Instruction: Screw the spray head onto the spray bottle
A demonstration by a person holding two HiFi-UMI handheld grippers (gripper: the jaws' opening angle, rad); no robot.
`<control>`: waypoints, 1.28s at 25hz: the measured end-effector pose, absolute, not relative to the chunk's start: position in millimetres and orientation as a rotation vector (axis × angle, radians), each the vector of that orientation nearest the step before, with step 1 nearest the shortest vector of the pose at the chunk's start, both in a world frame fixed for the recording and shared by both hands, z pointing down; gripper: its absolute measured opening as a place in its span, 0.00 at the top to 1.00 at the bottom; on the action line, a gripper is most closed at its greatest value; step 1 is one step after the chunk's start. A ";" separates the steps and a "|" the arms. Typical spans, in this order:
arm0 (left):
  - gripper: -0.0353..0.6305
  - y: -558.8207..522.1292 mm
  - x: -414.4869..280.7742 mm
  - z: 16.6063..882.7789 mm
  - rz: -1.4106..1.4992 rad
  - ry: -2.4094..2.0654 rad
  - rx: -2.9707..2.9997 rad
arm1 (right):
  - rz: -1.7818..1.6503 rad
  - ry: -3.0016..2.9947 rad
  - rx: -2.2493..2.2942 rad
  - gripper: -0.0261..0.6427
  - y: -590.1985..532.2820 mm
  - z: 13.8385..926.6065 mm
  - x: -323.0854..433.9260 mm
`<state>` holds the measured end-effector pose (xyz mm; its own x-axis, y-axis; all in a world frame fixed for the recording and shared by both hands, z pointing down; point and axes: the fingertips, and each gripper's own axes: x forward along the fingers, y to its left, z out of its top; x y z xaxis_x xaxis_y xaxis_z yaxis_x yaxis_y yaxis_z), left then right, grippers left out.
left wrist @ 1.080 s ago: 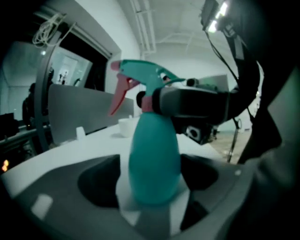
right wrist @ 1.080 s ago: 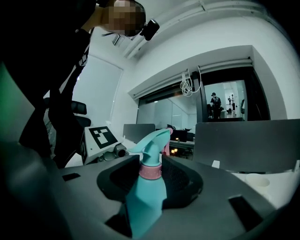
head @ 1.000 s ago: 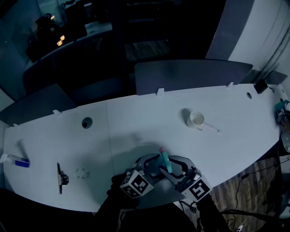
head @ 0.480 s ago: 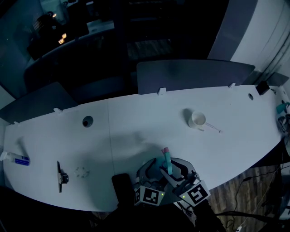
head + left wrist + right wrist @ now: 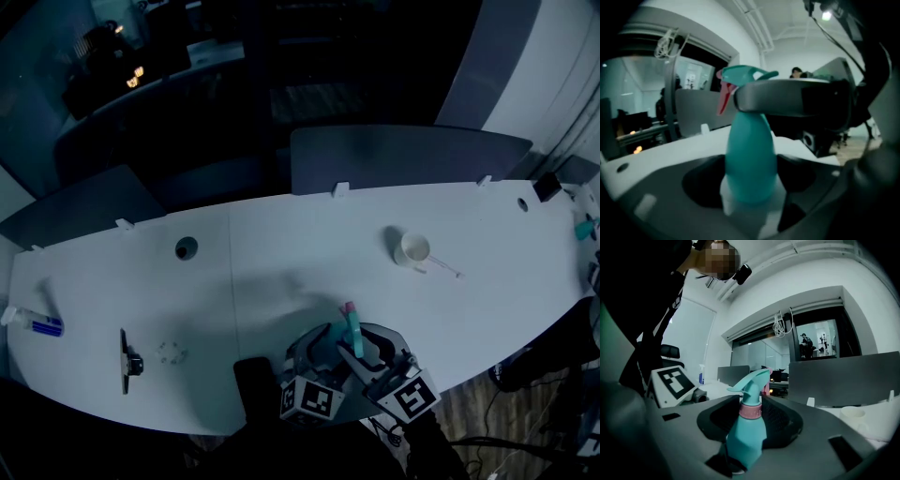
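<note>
Seeming nearly screwed home, the spray head (image 5: 752, 380) sits on the spray bottle (image 5: 750, 159), the left gripper (image 5: 750, 204) clamped on that bottle's body and the right gripper (image 5: 751, 420) on the pink collar (image 5: 751, 411) atop it.

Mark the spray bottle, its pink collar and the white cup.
spray bottle (image 5: 744, 441): right gripper view, on the teal body.
pink collar (image 5: 751, 411): right gripper view, on the ring's front.
white cup (image 5: 411, 249): head view, on the cup's body.
</note>
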<state>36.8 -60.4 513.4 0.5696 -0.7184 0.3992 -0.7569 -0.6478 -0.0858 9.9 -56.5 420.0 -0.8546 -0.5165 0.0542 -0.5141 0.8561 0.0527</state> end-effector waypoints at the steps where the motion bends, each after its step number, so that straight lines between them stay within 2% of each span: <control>1: 0.42 -60.6 34.9 513.6 0.604 -1.400 2.608 | -0.061 -2.956 0.844 0.74 -55.6 420.7 9.3; 5: 0.42 -59.7 32.9 515.1 0.581 -1.568 2.467 | -0.046 -2.943 0.871 0.74 -54.1 423.5 8.8; 7: 0.41 -58.2 29.8 511.1 0.571 -1.460 2.602 | -0.054 -2.946 0.838 0.74 -53.9 423.5 7.4; 9: 0.31 -56.7 23.9 507.4 0.575 -1.299 2.754 | -0.046 -2.944 0.787 0.74 -51.7 425.1 6.0; 11: 0.30 -55.4 26.0 514.0 0.613 -1.060 2.849 | -0.040 -2.948 0.752 0.74 -51.2 425.7 6.4; 12: 0.31 -53.5 29.9 520.3 0.652 -0.941 2.879 | -0.047 -2.949 0.742 0.74 -51.1 425.6 6.7; 14: 0.41 -50.4 36.8 527.1 0.715 -0.811 2.915 | -0.054 -2.949 0.745 0.74 -51.5 424.8 7.9; 15: 0.41 -50.3 38.5 526.0 0.720 -0.813 2.913 | -0.051 -2.950 0.759 0.74 -52.1 424.0 9.3; 24: 0.42 -54.2 37.8 518.9 0.549 -1.555 2.510 | -0.090 -2.920 0.947 0.74 -50.5 423.5 15.1; 28: 0.39 -53.4 35.1 512.8 0.528 -1.302 2.721 | -0.070 -2.912 0.888 0.74 -48.8 426.7 15.2; 29: 0.33 -53.9 34.5 511.9 0.556 -1.194 2.789 | -0.066 -2.914 0.866 0.74 -48.7 426.9 15.3; 32: 0.32 -51.3 39.2 527.1 0.751 -0.820 2.904 | -0.067 -2.930 0.831 0.74 -49.2 425.1 15.7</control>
